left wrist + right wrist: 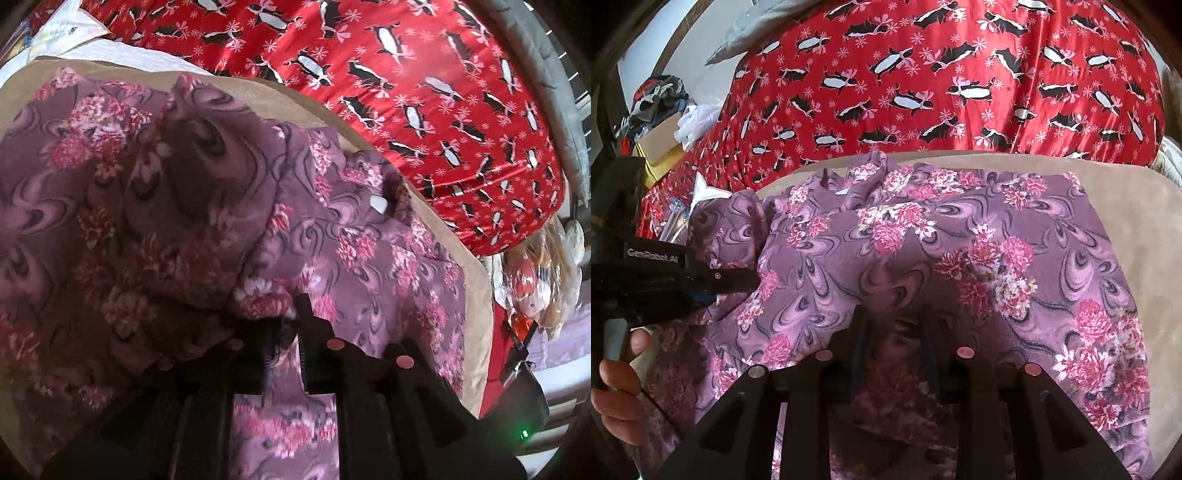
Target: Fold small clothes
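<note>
One purple flowery garment (923, 258) lies on the tan board (1126, 206), partly folded and bumpy. Left gripper (286, 325) pinches a fold of it. Right gripper (894, 332) has cloth between narrow jaws; more smoothing and folding is left.

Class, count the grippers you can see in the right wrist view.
2: the right gripper at the bottom centre over the purple floral garment, the left gripper at the left edge.
</note>
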{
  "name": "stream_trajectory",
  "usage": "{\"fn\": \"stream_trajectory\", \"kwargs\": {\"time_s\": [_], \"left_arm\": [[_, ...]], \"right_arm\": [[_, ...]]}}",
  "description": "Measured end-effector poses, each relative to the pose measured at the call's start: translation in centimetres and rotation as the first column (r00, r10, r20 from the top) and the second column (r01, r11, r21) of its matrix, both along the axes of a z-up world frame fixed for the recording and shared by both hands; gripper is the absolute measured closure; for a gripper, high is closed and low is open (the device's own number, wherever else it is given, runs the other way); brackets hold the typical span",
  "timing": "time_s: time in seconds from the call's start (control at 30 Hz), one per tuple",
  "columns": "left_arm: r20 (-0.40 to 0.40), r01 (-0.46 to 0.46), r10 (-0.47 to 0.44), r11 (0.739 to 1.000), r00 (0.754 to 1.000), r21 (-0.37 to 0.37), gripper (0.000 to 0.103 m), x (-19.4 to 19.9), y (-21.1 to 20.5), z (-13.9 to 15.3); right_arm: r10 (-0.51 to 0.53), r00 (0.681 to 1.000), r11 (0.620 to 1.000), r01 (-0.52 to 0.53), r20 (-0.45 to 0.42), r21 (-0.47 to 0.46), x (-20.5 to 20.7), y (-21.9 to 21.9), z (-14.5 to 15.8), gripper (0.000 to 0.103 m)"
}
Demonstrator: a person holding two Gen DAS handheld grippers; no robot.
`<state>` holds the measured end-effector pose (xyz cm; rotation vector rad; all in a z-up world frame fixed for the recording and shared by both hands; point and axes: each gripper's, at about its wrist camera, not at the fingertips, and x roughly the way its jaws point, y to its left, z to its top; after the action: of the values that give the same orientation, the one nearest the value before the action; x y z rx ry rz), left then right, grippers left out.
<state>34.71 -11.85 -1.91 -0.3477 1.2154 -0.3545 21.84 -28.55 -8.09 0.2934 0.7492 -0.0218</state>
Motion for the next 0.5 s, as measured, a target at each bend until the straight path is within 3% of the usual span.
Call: {"fn": "stream_trajectory", "kwargs": {"time_s": [0.07,0.17,0.27,0.33,0.4,0.5], "left_arm": [[0.003,-0.009,0.009,1.000,1.000,0.003,0.093,-1.2,1.1,0.9],[0.023,-0.096,0.097,0.994,0.995,-0.048,0.082,-3.8,4.9,2.5],[0.043,-0.266,0.270,0.961,0.962,-0.073,0.079,-6.0,10.6,3.2],[0.040,-0.368,0.370,0.928,0.928,-0.057,0.079,-6.4,13.5,3.0],[-0.012,-0.410,0.410,0.910,0.912,-0.060,0.079,-5.8,15.0,1.8],[-0.130,-0.434,0.419,0.893,0.898,-0.121,0.079,-5.0,15.6,-0.8]], "right_arm": [[0.000,1.000,1.000,0.000,0.001,0.002,0.0,0.0,0.0,0.073],[-0.002,1.000,1.000,0.001,-0.009,-0.016,0.1,0.1,0.2,0.073],[0.000,1.000,0.998,-0.002,-0.028,-0.066,0.2,1.3,1.2,0.069],[0.039,0.999,0.999,-0.039,-0.011,-0.032,0.2,2.4,2.0,0.069],[0.088,0.996,0.996,-0.087,0.020,-0.013,0.3,4.2,2.9,0.064],[0.166,0.985,0.986,-0.164,0.056,-0.037,0.8,7.8,4.3,0.056]]}}
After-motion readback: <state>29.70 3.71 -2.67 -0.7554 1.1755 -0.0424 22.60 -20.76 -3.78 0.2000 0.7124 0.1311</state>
